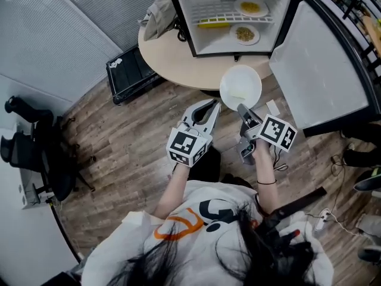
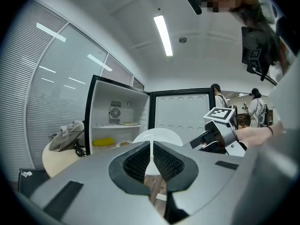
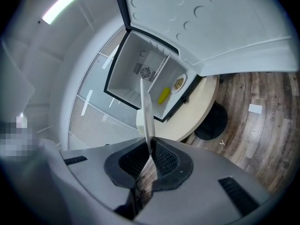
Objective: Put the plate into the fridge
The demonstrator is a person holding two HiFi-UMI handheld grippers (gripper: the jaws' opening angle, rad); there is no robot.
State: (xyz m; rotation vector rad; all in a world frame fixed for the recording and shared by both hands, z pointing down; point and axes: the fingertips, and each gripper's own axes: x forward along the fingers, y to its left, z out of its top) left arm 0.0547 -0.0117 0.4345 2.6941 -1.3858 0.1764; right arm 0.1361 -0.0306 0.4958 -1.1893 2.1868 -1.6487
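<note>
Right hand-held gripper was clamped on the rim of a round white plate. In the right gripper view the plate showed edge-on, a thin white sliver rising out of the closed pads, and the gripped part of the rim was hidden between them. Left hand-held gripper sat just left of the plate with its jaws together and nothing between them. In the left gripper view the pads met in a thin line, with the plate showing behind them.

The plate was in the air at centre frame of the head view. It overlapped the near edge of a round beige surface and was below the open white fridge, not inside it.

The fridge top was cut off by the upper frame edge. Its white door swung open to the right, with the far edge lost in the lens rim. A wire shelf carried one small plate of food, and a second plate of food lay on the fridge bottom. The food was too small to identify. A yellow item lay under the shelf, kind unclear.

A grey bag lay on the surface left of the fridge, partly cut off. A black case lay on the wood floor. A black office chair stood at the left edge.
</note>
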